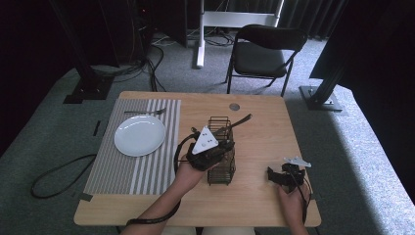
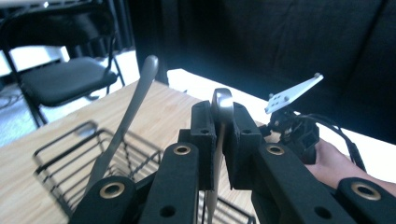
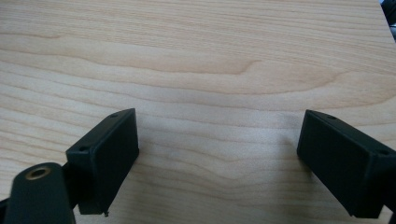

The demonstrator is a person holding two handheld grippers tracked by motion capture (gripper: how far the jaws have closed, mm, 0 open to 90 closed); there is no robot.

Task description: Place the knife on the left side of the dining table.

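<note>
My left claw (image 2: 223, 140) is clamped on a metal handle (image 2: 222, 103) above the wire basket (image 1: 220, 169). A second utensil (image 2: 127, 117) leans in the basket. My right claw (image 3: 217, 161) gapes, holding nothing, over the bare table (image 3: 196, 56).

A recording studio or lab corner is shown, dressed as a dining place. Beyond the left gripper (image 1: 222, 147), black curtains (image 1: 44, 34) and a folding chair (image 1: 262, 54) are seen on grey carpet (image 1: 342, 147) (cables (image 1: 147, 63) are laid there). Left of it, a plate (image 1: 139, 135) is set on a striped placemat (image 1: 129, 169), upon a wooden table (image 1: 264, 142).
</note>
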